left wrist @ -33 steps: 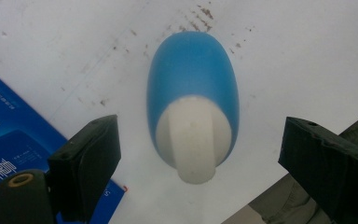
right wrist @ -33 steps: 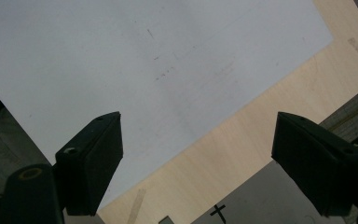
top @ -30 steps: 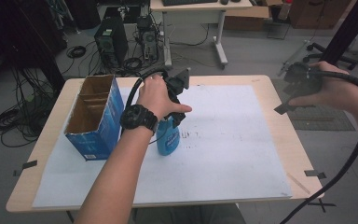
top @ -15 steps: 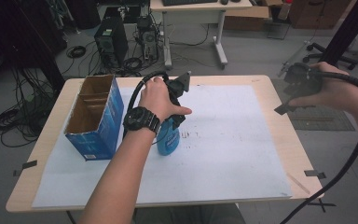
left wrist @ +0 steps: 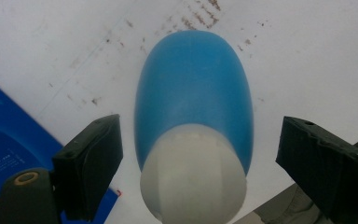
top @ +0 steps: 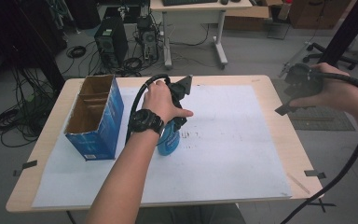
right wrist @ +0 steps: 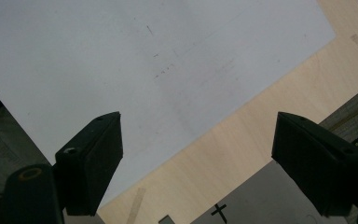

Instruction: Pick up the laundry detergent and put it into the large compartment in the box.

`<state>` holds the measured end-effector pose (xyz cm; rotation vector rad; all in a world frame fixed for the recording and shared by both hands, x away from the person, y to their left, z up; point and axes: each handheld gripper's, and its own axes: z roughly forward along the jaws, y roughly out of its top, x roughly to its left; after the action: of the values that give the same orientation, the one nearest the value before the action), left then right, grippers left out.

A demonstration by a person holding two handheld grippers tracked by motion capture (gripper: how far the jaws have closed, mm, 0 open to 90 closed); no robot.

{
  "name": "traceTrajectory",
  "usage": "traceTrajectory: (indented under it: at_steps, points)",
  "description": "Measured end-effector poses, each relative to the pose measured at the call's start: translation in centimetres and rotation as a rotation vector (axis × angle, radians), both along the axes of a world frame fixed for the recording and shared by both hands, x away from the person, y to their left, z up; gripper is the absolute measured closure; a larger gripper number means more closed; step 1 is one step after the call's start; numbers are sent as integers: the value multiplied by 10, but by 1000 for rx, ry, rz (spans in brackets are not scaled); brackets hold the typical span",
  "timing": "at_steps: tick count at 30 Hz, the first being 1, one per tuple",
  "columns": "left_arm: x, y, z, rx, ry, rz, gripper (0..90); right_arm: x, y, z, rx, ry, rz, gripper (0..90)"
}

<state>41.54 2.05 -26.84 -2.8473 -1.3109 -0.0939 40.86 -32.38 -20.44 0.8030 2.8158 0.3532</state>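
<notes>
A blue bottle (top: pixel 168 141) with a white cap (left wrist: pixel 193 179) stands upright on the white paper, just right of the blue box. My left gripper (top: pixel 173 122) hangs straight over it and is open. In the left gripper view the jaws of the left gripper (left wrist: pixel 200 134) stand on either side of the bottle (left wrist: pixel 193 88) with a gap on both sides. My right gripper (top: pixel 290 99) is held in the air above the table's right edge. It is open with nothing between its jaws, and the right gripper (right wrist: pixel 198 126) looks down on paper and bare wood.
An open blue cardboard box (top: pixel 95 122) with dividers stands at the left of the wooden table (top: pixel 269 100). A large white paper sheet (top: pixel 233 140) covers most of the top. Tape marks lie at the table's edges. Computers, cables and another desk are on the floor behind.
My left hand has shifted slightly down and right over the bottle. The bottle and the right gripper have stayed in place.
</notes>
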Motion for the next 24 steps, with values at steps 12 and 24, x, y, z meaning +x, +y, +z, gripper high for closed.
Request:
traceTrajectory:
  at_steps: [12,24]
  points:
    - [0,-1,-10,11,6,6,150,0,0,-1,3,0,2,163]
    - [0,0,-17,26,2,21,178,-1,-1,-2,3,0,0,163]
